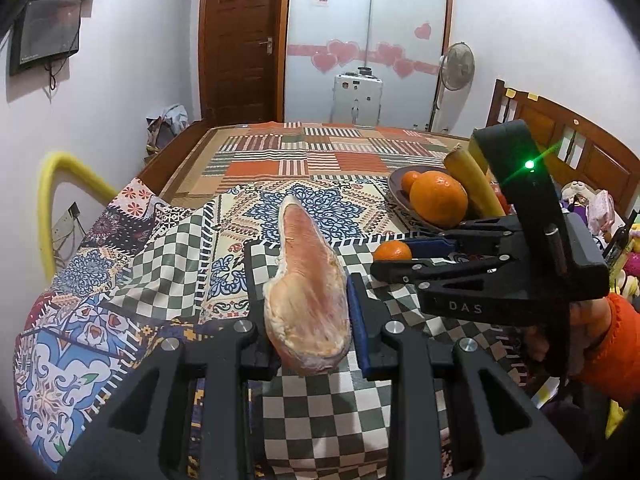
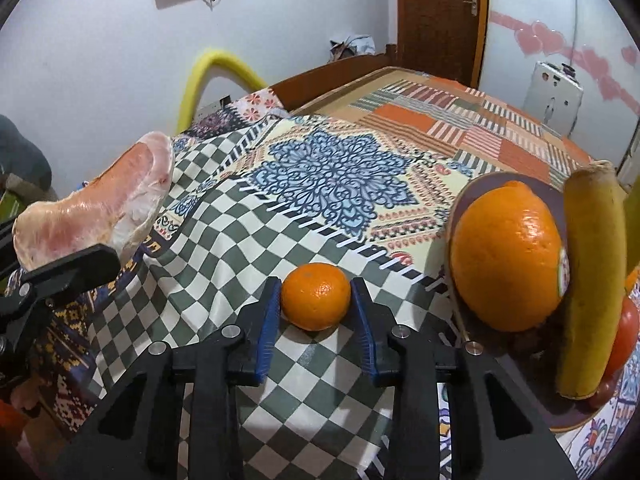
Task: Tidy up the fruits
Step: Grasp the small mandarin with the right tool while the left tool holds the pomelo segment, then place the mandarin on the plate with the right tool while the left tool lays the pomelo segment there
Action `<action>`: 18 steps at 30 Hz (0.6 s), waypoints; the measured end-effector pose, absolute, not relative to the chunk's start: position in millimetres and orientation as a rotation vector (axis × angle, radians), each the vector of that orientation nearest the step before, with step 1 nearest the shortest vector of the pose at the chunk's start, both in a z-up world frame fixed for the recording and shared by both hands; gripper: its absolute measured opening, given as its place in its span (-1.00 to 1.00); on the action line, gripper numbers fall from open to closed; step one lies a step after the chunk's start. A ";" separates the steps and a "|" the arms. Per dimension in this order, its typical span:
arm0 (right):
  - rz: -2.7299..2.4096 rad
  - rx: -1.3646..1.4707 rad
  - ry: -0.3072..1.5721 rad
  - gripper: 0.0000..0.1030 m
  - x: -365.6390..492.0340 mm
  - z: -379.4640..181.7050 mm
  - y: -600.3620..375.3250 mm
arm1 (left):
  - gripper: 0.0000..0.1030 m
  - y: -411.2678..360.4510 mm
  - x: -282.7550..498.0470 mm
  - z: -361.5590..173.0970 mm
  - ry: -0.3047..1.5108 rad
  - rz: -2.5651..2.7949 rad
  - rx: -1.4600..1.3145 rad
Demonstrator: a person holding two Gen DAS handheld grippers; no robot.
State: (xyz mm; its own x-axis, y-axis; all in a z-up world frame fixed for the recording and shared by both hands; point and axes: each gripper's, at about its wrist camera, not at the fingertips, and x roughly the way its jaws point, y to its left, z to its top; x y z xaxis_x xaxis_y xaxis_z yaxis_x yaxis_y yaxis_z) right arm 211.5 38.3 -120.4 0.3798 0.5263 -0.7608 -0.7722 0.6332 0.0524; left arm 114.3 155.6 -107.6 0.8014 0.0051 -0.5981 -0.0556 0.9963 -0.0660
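My left gripper is shut on a peeled pomelo wedge, pale pink, held above the patterned cloth; the wedge also shows in the right wrist view. My right gripper is closed around a small mandarin that rests on the checked cloth; both blue pads touch its sides. The mandarin also shows in the left wrist view, between the right gripper's fingers. A dark plate on the right holds a large orange, a banana and a tomato.
A patterned cloth covers the bed, with a patchwork mat beyond it. The wooden headboard stands at the right, with toys below it. A yellow foam tube curves at the left edge. A fan stands by the far wall.
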 end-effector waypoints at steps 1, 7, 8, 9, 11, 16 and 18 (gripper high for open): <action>0.851 -0.327 0.821 -0.39 209.5 -117.7 34.9 | -0.46 154.8 114.5 -107.1 0.642 0.031 -0.081; 0.833 -0.286 0.747 -0.39 197.2 -93.4 -1.6 | -0.46 142.8 118.2 -98.8 0.642 0.029 -0.067; 0.823 -0.280 0.731 -0.39 195.4 -87.8 -10.8 | -0.46 140.2 119.7 -96.5 0.641 0.028 -0.067; 0.811 -0.273 0.713 -0.39 193.8 -81.5 -21.9 | -0.45 138.0 122.1 -94.6 0.639 0.025 -0.067; 0.789 -0.259 0.685 -0.39 192.8 -71.1 -40.5 | -0.46 132.0 126.2 -89.6 0.635 0.020 -0.062; 0.715 -0.230 0.625 -0.39 196.7 -47.5 -88.1 | -0.45 112.0 142.1 -77.5 0.627 -0.002 -0.046; 0.683 -0.223 0.608 -0.39 200.6 -42.8 -101.7 | -0.45 103.1 153.4 -72.4 0.622 -0.010 -0.035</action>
State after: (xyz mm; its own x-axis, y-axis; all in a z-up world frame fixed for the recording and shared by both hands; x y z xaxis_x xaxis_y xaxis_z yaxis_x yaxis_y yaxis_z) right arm 200.6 -101.7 -42.8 0.6119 0.5237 -0.5927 -0.6494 0.7604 0.0014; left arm 153.4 103.1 -72.4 0.8127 -0.0204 -0.5823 -0.0008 0.9993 -0.0361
